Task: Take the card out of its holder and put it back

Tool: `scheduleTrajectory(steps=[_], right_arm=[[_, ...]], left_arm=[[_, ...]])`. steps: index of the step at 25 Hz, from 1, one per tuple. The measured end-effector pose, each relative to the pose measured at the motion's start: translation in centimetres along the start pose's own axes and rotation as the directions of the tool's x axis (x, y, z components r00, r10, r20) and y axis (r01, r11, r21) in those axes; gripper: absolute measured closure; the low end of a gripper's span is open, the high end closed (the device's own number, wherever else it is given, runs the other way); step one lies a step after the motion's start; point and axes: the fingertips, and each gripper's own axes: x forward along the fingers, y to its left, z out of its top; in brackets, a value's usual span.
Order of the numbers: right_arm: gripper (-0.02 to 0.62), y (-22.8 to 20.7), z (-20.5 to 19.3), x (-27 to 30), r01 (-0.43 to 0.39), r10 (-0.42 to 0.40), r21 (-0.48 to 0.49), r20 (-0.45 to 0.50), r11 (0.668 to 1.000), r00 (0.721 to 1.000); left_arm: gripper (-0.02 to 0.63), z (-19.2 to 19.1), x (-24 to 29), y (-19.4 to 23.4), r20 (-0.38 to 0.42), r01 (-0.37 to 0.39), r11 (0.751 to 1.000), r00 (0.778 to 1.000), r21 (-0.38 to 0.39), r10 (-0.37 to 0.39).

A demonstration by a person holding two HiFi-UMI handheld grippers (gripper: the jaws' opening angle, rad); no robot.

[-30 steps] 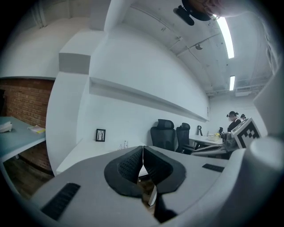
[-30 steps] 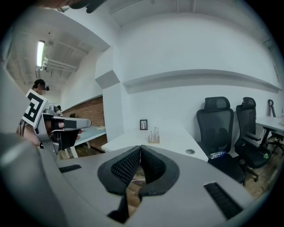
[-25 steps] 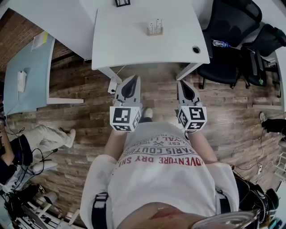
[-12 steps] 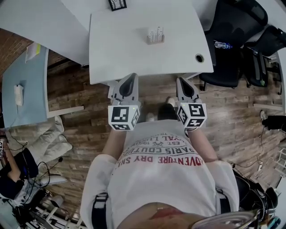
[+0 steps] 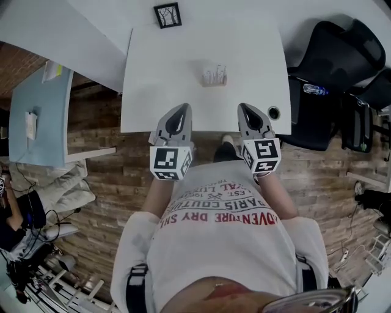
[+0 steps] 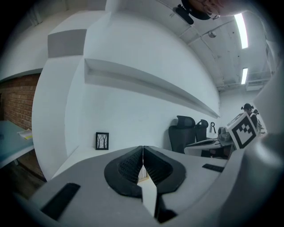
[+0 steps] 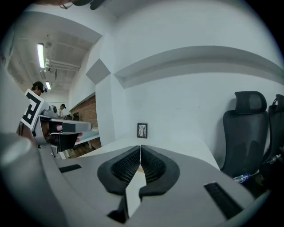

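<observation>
A small card holder (image 5: pixel 214 76) with upright cards stands on the white table (image 5: pixel 159 79), a little beyond its middle. My left gripper (image 5: pixel 181 110) and right gripper (image 5: pixel 245 109) are held side by side over the table's near edge, short of the holder and pointing toward it. Both are shut, with nothing between the jaws. In the left gripper view the jaws (image 6: pixel 143 148) meet along a thin line. The right gripper view shows the same closed seam (image 7: pixel 140 148). A sliver of the holder (image 6: pixel 142 174) shows just below the left jaws' seam.
A small framed picture (image 5: pixel 167 14) stands at the table's far edge by the wall. Black office chairs (image 5: pixel 333 67) are to the right, and a cable hole (image 5: pixel 273 112) sits in the table's near right corner. A light blue table (image 5: pixel 33 113) stands to the left.
The person has stepped up to the white table. Both grippers, still shut, have gone from over the wooden floor to over the table's near edge, and the holder is closer.
</observation>
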Motion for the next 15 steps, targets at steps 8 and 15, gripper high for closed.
scheduleTrajectory(steps=[8,15], right_arm=[[0.57,-6.9,-0.3,7.0,-0.097,0.096,-0.032,-0.031,0.995,0.995],[0.571,-8.6,0.5,14.5,-0.146,0.143,-0.034,-0.093,0.989,0.985]], left_arm=[[0.58,-0.9,8.2,0.9,-0.021,-0.102,0.995,0.995,-0.018,0.101],[0.58,-2.2,13.4,6.3,-0.09,-0.157,0.986,0.984,-0.048,0.152]])
